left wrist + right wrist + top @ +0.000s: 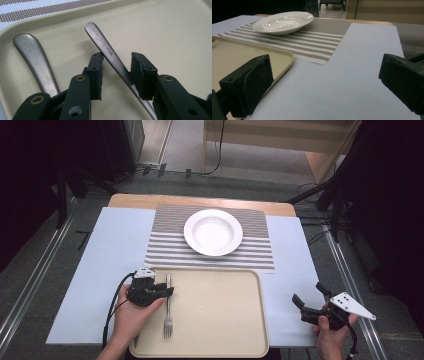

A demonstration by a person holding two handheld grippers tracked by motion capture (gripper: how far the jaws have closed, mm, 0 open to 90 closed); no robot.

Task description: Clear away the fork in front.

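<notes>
A metal fork [168, 312] lies lengthwise on the left part of a beige tray [220, 310], tines toward the person. My left gripper [166, 291] sits low over the fork's handle. In the left gripper view the handle [110, 53] runs between the two black pads and lies close against the right one, with a gap to the left one; my left gripper [116, 67] is open. A second metal handle [35, 57] lies on the tray [162, 30] just left of the jaws. My right gripper [308, 292] rests open on the table right of the tray, nothing between its jaws [325, 82].
A white deep plate [213, 232] stands on a striped placemat [165, 247] beyond the tray. A pale blue sheet [110, 250] covers the table. The right gripper view has the plate [283, 22], the placemat [319, 40] and the tray's corner [287, 56].
</notes>
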